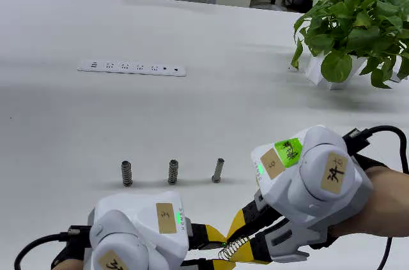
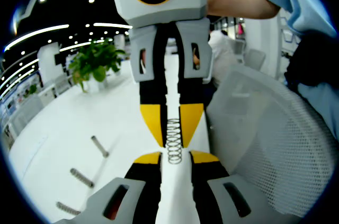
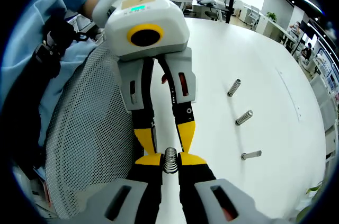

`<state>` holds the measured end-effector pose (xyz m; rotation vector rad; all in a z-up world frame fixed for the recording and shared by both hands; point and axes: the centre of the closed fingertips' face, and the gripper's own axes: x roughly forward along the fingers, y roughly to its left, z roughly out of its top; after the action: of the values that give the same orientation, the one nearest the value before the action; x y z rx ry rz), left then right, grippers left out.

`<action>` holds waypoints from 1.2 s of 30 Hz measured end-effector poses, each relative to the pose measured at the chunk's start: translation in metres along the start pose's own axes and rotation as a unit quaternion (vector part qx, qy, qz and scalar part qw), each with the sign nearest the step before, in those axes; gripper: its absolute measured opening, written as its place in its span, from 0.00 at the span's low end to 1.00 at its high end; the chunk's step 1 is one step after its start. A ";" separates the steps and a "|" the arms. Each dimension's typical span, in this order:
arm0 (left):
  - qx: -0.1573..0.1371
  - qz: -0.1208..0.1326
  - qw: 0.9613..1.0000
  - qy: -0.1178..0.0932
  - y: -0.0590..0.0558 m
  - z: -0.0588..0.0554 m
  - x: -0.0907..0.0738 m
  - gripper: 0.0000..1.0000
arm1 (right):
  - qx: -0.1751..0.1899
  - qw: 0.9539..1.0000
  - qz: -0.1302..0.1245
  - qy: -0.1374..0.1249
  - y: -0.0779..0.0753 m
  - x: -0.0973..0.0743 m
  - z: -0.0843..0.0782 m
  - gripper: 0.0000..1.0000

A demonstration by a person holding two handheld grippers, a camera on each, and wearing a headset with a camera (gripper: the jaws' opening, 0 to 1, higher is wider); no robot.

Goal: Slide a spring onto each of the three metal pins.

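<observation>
Workbench, seen from beside the person. Three metal pins stood upright in a row on the white table (image 1: 192, 110), well apart from each other. The left pin (image 1: 126, 163) and the middle pin (image 1: 173, 162) were each ringed by seated springs (image 1: 127, 174). The right pin (image 1: 218, 170) was bare.

Nearer the person, off the table surface, the two grippers met tip to tip with the loose spring (image 2: 174, 138) between them. The right gripper (image 3: 170, 160) had its yellow-tipped jaws drawn in against both sides of the loose spring and was holding it. The left gripper (image 2: 175, 157) had its jaws set narrow, flanking the spring's other end. A thin gap seemed to remain on each side in the left gripper view, and whether those jaws pressed the coil could not be told. In the head view the loose spring lay slanted at the lower edge, short of the pin row and nearest the right pin.

At the far right of the table, a white pot (image 1: 317, 69) held a leafy green plant (image 1: 351, 21) that spread over its rim. A white power strip (image 1: 131, 67) lay flat beyond the pins. A grey mesh chair (image 2: 265, 128) stood beside the person in both gripper views.
</observation>
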<state>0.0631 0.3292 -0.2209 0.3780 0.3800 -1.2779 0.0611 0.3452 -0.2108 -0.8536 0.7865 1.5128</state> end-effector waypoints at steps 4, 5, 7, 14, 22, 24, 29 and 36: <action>-0.022 0.031 0.999 0.002 0.009 -0.009 -0.007 0.37 | -0.005 1.000 -0.005 0.006 -0.003 0.001 -0.003 0.12; -0.027 0.036 0.999 0.003 0.011 -0.012 -0.009 0.40 | -0.006 1.000 -0.004 0.008 -0.004 0.001 -0.004 0.12; -0.038 0.049 0.998 0.002 0.015 -0.015 -0.014 0.45 | -0.010 1.000 -0.005 0.012 -0.005 0.002 -0.006 0.12; -0.070 0.093 0.993 -0.001 0.031 -0.027 -0.029 0.65 | -0.018 1.000 -0.002 0.017 -0.011 0.004 -0.007 0.12; -0.107 0.159 0.981 -0.016 0.057 -0.036 -0.052 0.85 | -0.028 0.999 0.001 0.025 -0.022 0.006 -0.008 0.12; -0.112 0.172 0.978 -0.020 0.062 -0.038 -0.058 0.90 | -0.032 0.999 0.004 0.030 -0.025 0.006 -0.009 0.12; -0.127 0.207 0.970 -0.024 0.071 -0.046 -0.072 1.00 | -0.037 0.999 0.006 0.038 -0.034 0.007 -0.011 0.12; -0.157 0.252 0.955 -0.023 0.084 -0.064 -0.094 1.00 | -0.046 0.998 0.004 0.044 -0.052 0.006 -0.009 0.12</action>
<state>0.1170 0.4593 -0.2273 0.1561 0.4075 -0.7104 0.1135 0.3458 -0.2209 -0.9926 0.7893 1.5364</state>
